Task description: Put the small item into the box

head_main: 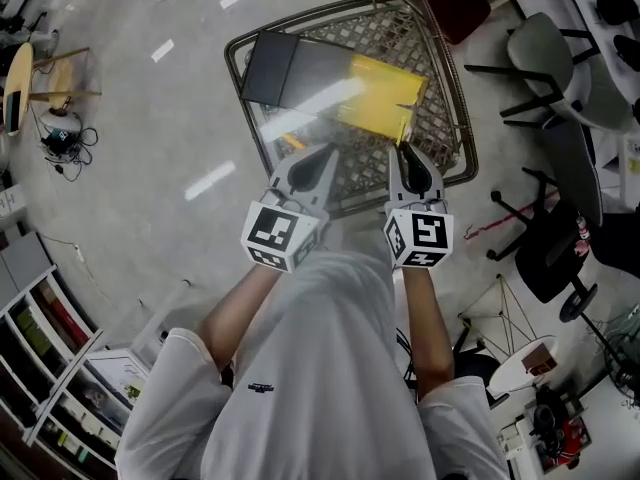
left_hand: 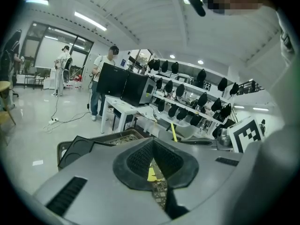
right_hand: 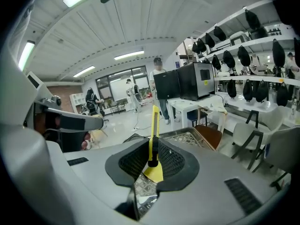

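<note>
Black box (head_main: 287, 71) lies at the left of the mesh table (head_main: 233, 60). The left gripper (head_main: 325, 154) hovers over the near rim, jaws pinched together on nothing. A yellow box (head_main: 385, 93) lies beyond. The right gripper (right_hand: 152, 162) clamps a yellow cutter (right_hand: 153, 128) upright above the table's near edge.

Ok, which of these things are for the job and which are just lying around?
Job: yellow item in the right tool; yellow box and black box on the table, can't tell which is meant.
Lying about: chairs, shelf, floor cables.
</note>
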The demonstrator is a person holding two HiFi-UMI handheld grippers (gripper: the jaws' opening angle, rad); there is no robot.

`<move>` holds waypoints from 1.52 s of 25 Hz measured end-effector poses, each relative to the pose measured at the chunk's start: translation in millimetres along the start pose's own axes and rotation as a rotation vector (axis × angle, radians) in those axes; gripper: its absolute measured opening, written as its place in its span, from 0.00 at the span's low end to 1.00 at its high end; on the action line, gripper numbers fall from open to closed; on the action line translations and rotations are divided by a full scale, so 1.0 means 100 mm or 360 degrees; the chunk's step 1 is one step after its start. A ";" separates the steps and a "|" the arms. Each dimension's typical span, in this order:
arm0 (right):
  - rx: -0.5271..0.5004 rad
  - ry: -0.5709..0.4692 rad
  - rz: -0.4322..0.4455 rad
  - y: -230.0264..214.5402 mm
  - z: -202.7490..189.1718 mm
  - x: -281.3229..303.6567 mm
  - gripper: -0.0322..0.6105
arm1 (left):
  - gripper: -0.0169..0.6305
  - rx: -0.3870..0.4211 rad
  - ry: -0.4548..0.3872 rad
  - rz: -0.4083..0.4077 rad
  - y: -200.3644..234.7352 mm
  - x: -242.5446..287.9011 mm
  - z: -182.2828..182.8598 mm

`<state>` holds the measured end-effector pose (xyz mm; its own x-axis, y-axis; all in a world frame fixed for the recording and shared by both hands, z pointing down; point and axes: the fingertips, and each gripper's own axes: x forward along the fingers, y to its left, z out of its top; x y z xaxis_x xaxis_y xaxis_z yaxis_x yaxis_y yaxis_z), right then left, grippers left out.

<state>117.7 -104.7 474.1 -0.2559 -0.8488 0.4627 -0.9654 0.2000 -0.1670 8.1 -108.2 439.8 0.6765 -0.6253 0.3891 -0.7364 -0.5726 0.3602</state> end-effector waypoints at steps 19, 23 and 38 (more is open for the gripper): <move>0.0150 0.0272 -0.0048 -0.54 -0.87 1.07 0.13 | 0.03 -0.0055 0.0158 0.0059 0.48 0.98 -0.67; 0.0161 0.0326 -0.0060 -0.61 -1.08 1.26 0.13 | 0.03 -0.0074 0.0203 0.0059 0.56 1.11 -0.88; 0.0161 0.0501 -0.0123 -0.73 -1.62 1.61 0.13 | 0.03 -0.0083 0.0212 0.0090 0.80 1.31 -1.08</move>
<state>138.7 -176.8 701.4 -0.2000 -0.6637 0.7208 -0.9769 0.0782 -0.1990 38.3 -178.5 610.9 0.6310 -0.5779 0.5176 -0.7745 -0.5081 0.3768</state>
